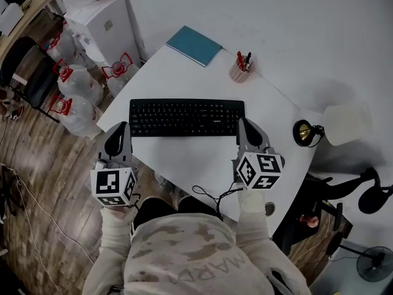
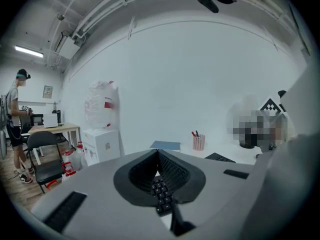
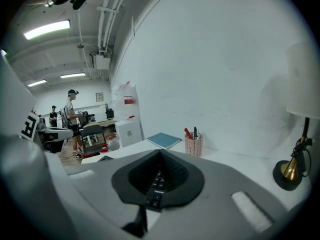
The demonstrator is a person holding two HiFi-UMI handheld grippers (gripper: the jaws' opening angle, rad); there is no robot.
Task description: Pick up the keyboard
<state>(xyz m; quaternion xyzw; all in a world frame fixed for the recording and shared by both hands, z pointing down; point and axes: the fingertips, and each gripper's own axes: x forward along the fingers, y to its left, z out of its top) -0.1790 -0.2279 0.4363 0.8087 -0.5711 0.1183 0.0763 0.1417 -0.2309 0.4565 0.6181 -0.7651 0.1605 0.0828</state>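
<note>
On white table [image 1: 184, 158] by wall [image 1: 307, 29], keyboard [image 1: 186, 117]

left gripper [image 1: 124, 128], right gripper [image 1: 242, 123]: grey, black pads | marker cubes [image 1: 113, 186]: white-black | top [image 1: 184, 254]: beige camouflage (lettered) | cable [image 1: 212, 195]: black

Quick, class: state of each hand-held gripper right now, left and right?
Left hand-held gripper: closed, holding nothing, by the left end of the keyboard.
Right hand-held gripper: closed, holding nothing, by the keyboard's right end.
</note>
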